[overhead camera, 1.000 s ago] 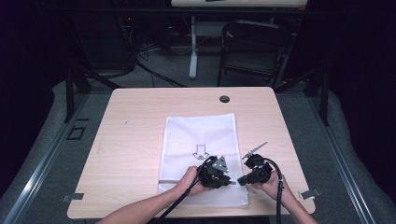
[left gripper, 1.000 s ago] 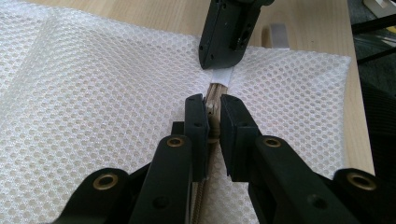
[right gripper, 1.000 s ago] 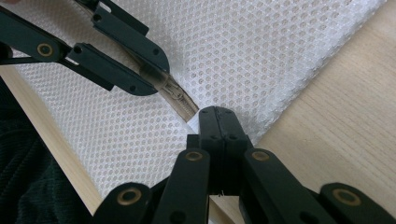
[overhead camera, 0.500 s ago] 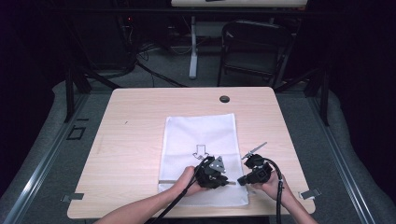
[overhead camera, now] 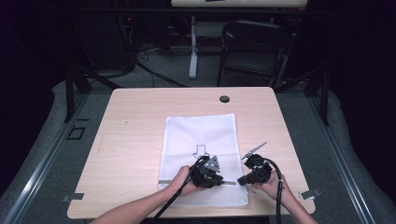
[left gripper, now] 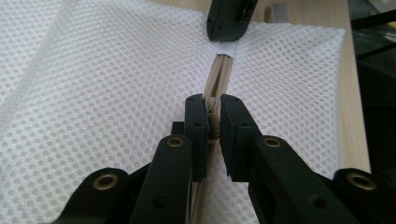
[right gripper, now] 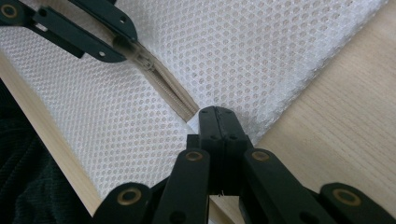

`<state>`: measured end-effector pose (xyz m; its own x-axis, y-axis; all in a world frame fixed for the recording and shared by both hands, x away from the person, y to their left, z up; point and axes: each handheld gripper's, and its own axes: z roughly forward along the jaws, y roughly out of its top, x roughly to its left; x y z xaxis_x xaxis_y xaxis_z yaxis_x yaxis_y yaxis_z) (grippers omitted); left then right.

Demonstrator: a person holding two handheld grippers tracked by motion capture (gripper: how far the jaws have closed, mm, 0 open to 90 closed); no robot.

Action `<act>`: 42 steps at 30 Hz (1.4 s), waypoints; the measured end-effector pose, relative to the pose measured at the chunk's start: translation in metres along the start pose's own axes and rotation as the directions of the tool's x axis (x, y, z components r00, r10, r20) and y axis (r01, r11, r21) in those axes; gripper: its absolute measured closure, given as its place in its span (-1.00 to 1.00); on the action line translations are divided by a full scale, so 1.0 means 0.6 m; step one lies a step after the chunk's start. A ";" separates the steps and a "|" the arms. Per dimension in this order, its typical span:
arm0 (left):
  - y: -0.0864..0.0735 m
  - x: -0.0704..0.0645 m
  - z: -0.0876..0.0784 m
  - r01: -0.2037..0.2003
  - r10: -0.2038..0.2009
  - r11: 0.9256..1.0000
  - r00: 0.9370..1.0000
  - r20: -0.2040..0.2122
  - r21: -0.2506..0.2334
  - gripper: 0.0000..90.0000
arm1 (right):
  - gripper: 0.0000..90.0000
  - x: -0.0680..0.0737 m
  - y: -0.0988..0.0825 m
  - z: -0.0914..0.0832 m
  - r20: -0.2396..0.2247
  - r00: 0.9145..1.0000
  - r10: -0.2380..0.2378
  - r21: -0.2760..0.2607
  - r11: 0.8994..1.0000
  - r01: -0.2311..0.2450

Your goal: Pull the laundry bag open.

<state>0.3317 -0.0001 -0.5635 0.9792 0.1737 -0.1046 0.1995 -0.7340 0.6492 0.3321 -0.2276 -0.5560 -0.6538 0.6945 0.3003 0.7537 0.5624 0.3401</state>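
A white mesh bag (overhead camera: 198, 135) lies flat on the wooden table (overhead camera: 135, 135), and its beige zipper (overhead camera: 231, 182) runs along the near edge. My left gripper (left gripper: 214, 105) is shut on the zipper pull (left gripper: 214, 128), with the zipper (left gripper: 219, 74) stretching ahead to the right gripper (left gripper: 229, 21). My right gripper (right gripper: 215, 112) is shut on the white tab at the zipper's end (right gripper: 191, 125), at the bag's near right corner. In the high view the left gripper (overhead camera: 220, 180) and right gripper (overhead camera: 241, 180) face each other, a short way apart.
A grey arrow (overhead camera: 200, 150) is printed on the bag. A black round grommet (overhead camera: 224, 99) sits near the table's far edge. Metal clips (overhead camera: 72, 197) (overhead camera: 310, 192) flank the near corners. A folding chair (overhead camera: 252, 46) stands beyond the table.
The left gripper has crept slightly to the left along the zipper line. The right gripper has stayed where it was.
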 end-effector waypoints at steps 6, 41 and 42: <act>-0.001 -0.002 -0.002 -0.007 0.007 1.000 1.000 -0.011 0.009 0.83 | 1.00 0.000 0.000 -0.001 0.000 1.000 -0.002 0.004 1.000 0.002; -0.036 0.004 -0.048 0.004 -0.004 1.000 0.999 -0.034 0.015 0.83 | 1.00 0.000 0.000 -0.001 0.000 1.000 0.000 0.006 1.000 0.000; -0.036 0.004 -0.048 0.011 -0.011 1.000 1.000 -0.028 0.005 0.83 | 1.00 0.000 0.000 -0.001 -0.001 1.000 0.000 0.007 1.000 0.000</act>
<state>0.3287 0.0354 -0.5562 0.9756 0.2001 -0.0902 0.2104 -0.7355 0.6441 0.3322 -0.2278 -0.5555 -0.6537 0.6942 0.3014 0.7543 0.5651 0.3342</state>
